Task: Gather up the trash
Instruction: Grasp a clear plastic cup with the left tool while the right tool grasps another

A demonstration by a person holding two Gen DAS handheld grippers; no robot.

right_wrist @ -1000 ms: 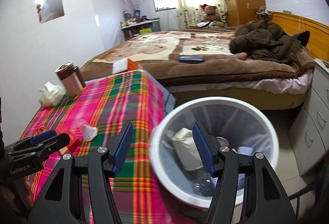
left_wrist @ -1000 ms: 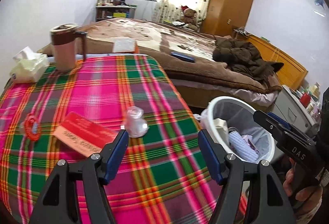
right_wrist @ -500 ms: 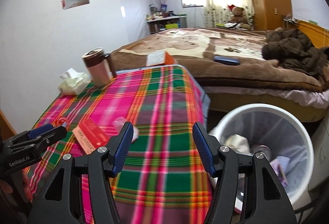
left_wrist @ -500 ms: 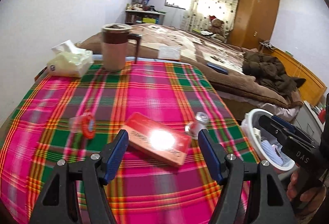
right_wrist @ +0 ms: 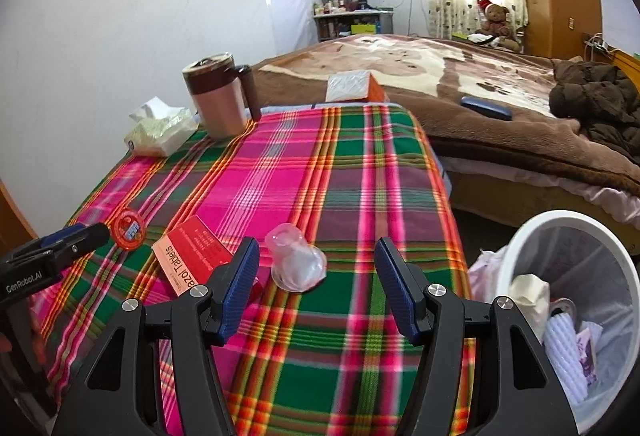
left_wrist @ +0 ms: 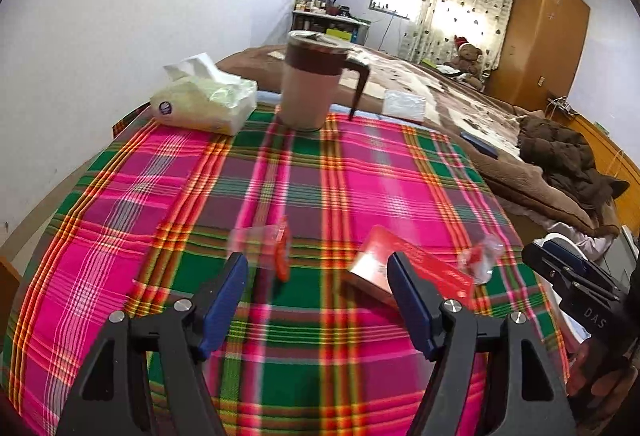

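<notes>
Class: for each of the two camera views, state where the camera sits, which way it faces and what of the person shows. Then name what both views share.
Left wrist: on the left gripper, its jaws opening, nothing between them; faces across the plaid tablecloth toward the mug; right gripper at right edge.
Right wrist: on the right gripper, facing the clear plastic cup; trash bin at right.
Shared: red tablet box, mug, tissue pack, bed.

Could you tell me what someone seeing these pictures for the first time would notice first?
Most likely the loud pink, green and orange plaid tablecloth, with a red tablet box, a clear crumpled plastic cup and a red-rimmed round piece lying near its front edge. A tall mug and tissue pack stand at the far side, and a white trash bin, partly filled, sits beside the table on the right.
</notes>
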